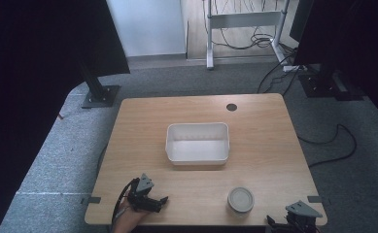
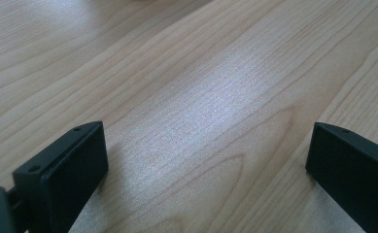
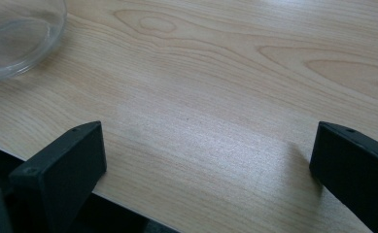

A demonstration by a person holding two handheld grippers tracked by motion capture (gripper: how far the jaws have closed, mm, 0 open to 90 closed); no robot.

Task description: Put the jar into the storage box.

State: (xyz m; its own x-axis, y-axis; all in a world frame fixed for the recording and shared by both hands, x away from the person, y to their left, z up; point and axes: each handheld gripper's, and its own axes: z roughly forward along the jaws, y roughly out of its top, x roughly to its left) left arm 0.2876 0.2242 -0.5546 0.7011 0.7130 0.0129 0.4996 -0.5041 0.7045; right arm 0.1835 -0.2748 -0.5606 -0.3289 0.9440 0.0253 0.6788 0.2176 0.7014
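Glass bowl sat untouched near the table's front edge, just left of the right claw, both claws, the left claw too, spread wide on nothing, so moving it toward the white tub seemingly remained undone.

The tub sat mid-bench, with the round glass dish nearer the person and to its right, the left hand-held gripper near-left, and the right hand-held gripper near-right.
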